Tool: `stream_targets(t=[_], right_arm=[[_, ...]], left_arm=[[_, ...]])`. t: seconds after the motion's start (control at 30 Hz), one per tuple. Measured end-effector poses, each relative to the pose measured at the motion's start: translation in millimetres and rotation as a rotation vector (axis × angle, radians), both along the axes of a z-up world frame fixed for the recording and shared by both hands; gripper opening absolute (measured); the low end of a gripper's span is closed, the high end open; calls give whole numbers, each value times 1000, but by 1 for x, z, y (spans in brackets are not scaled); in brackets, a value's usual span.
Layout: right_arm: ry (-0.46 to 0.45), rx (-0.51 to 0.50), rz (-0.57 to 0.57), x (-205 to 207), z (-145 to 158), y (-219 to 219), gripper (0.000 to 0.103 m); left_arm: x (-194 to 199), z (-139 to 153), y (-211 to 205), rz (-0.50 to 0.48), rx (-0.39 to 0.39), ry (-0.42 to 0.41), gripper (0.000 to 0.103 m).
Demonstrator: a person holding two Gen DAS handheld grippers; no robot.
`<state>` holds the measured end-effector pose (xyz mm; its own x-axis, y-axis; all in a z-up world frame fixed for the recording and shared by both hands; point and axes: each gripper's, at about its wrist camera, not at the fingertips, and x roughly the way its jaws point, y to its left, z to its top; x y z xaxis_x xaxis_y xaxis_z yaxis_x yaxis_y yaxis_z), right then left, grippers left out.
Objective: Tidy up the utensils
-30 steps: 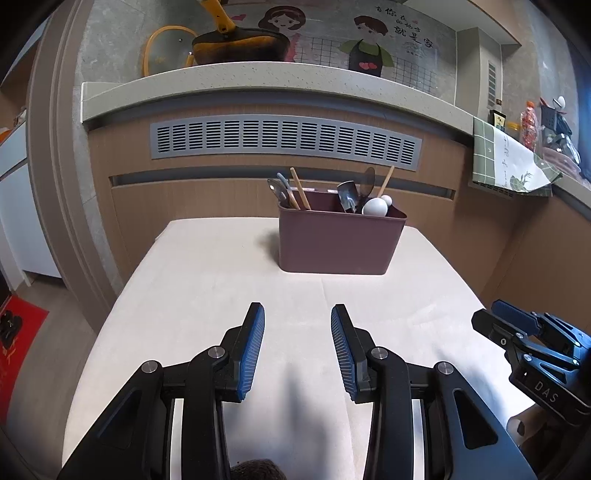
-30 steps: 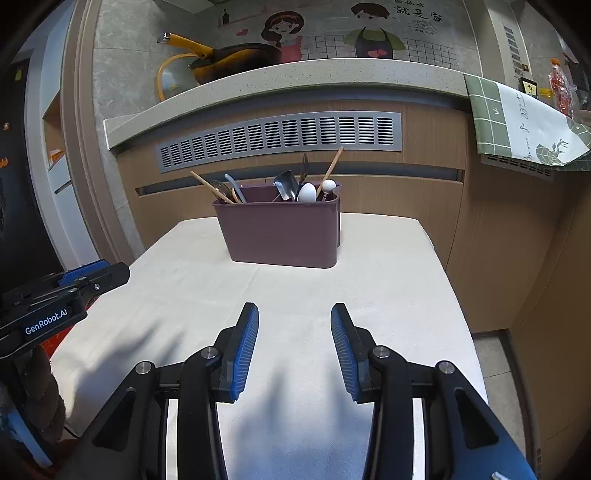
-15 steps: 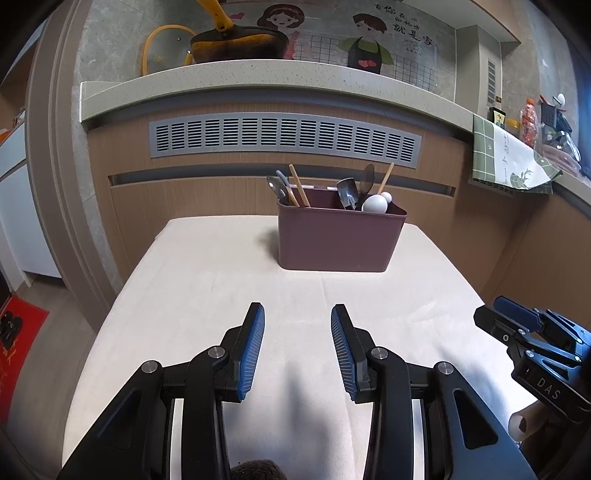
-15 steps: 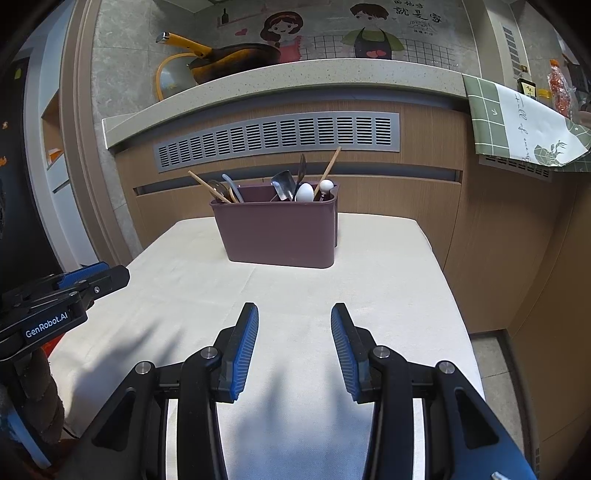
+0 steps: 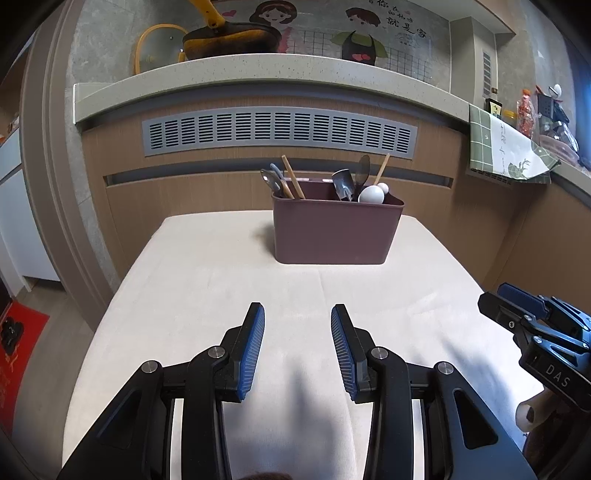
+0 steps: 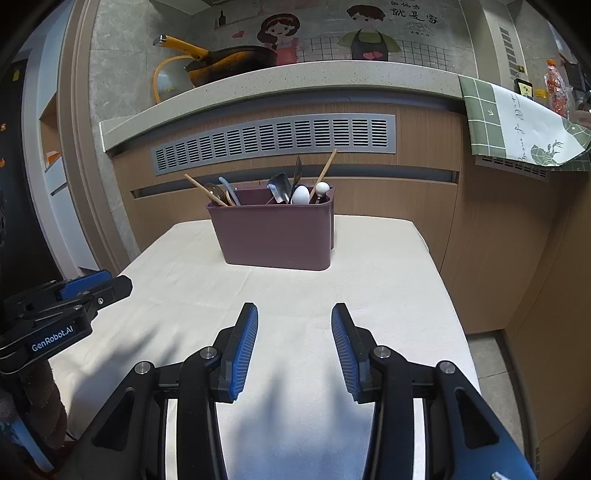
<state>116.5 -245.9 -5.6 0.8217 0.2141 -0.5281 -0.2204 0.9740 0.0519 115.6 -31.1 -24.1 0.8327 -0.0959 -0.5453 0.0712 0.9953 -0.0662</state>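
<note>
A maroon utensil holder (image 5: 336, 230) stands at the far end of the cloth-covered table (image 5: 221, 295); it also shows in the right wrist view (image 6: 277, 236). Wooden chopsticks (image 5: 292, 181), metal spoons (image 5: 271, 181) and a white ladle (image 5: 371, 194) stick out of it. My left gripper (image 5: 297, 314) is open and empty, well short of the holder. My right gripper (image 6: 294, 313) is open and empty too. Each gripper shows at the edge of the other's view, the right (image 5: 517, 299) and the left (image 6: 92, 284).
A counter ledge (image 5: 258, 70) with a yellow-handled pan (image 5: 229, 35) runs behind the table. A green checked towel (image 6: 517, 125) hangs at the right. Wooden cabinet walls (image 6: 498, 240) stand behind and to the right. A red mat (image 5: 18, 350) lies on the floor left.
Both grippers have drawn back slightly and risen; the holder sits a little farther and more centred in view. Jaws stay open.
</note>
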Motion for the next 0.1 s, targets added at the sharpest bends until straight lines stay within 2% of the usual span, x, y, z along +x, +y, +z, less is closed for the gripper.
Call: stream_targets(t=[0.1], right_arm=[[1, 0, 2, 0, 0, 0, 39]], left_arm=[[1, -1, 4, 14, -14, 5, 39]])
